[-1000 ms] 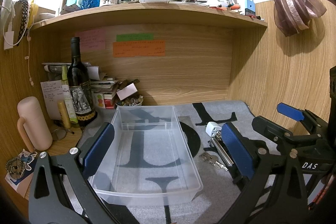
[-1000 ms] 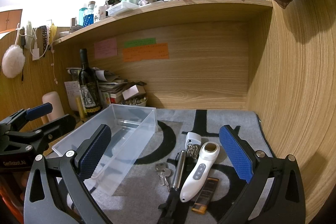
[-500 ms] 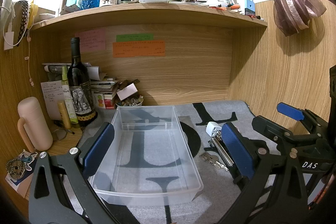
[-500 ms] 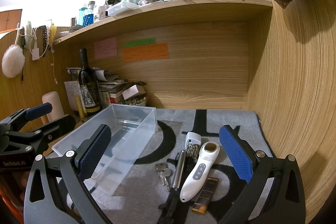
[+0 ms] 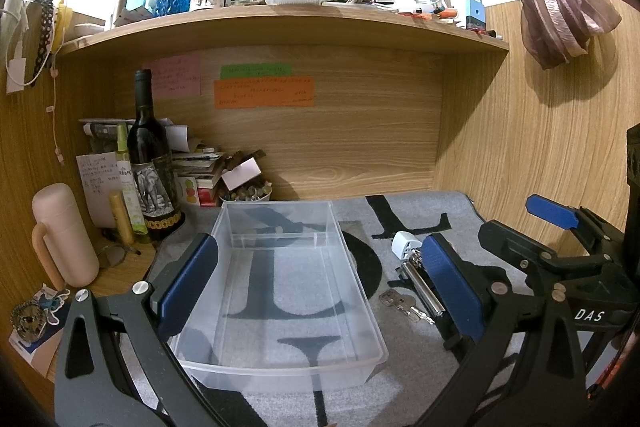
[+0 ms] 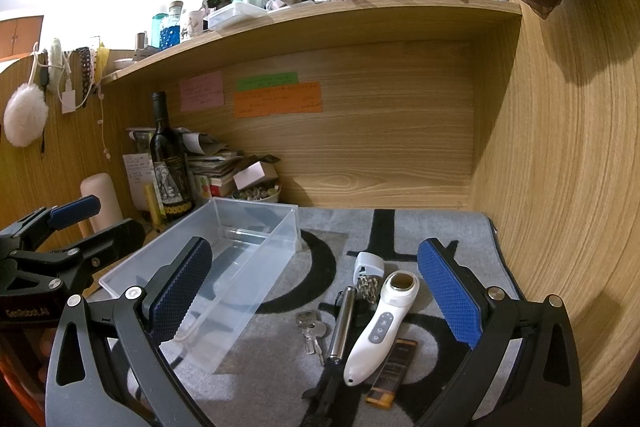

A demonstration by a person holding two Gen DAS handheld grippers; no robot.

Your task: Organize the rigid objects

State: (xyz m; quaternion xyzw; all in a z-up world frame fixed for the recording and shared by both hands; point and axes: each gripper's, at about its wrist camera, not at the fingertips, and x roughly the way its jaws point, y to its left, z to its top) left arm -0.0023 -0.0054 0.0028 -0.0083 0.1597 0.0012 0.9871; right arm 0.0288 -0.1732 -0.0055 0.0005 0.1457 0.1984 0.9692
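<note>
A clear plastic bin (image 5: pixel 280 279) sits empty on the left half of a grey mat (image 6: pixel 440 231) with black letters, its long side running toward the back of the desk. The left gripper (image 5: pixel 320 279) hovers over the bin with its blue-padded fingers (image 5: pixel 188 283) spread wide and nothing between them. The right gripper (image 6: pixel 316 299) hangs above the right half of the mat, its fingers (image 6: pixel 448 291) likewise wide apart and holding nothing. Under it, near the mat's front right part, lie the loose things: a white plug adapter (image 6: pixel 369 265) farthest back, a white handheld device (image 6: pixel 380 327) with buttons lying at a slant, a metal cylinder (image 6: pixel 342 323) just to its left, a set of keys (image 6: pixel 310 327) left of that, and a small brown and yellow box (image 6: pixel 392 373) nearest the front edge. The device and the cylinder lie close together; whether they touch I cannot tell. All of these lie outside the bin, to its right. At the back left corner of the desk stand a dark wine bottle (image 5: pixel 152 163) and a pink flask (image 5: pixel 64 235) beside a pile of papers (image 6: pixel 212 155).
</note>
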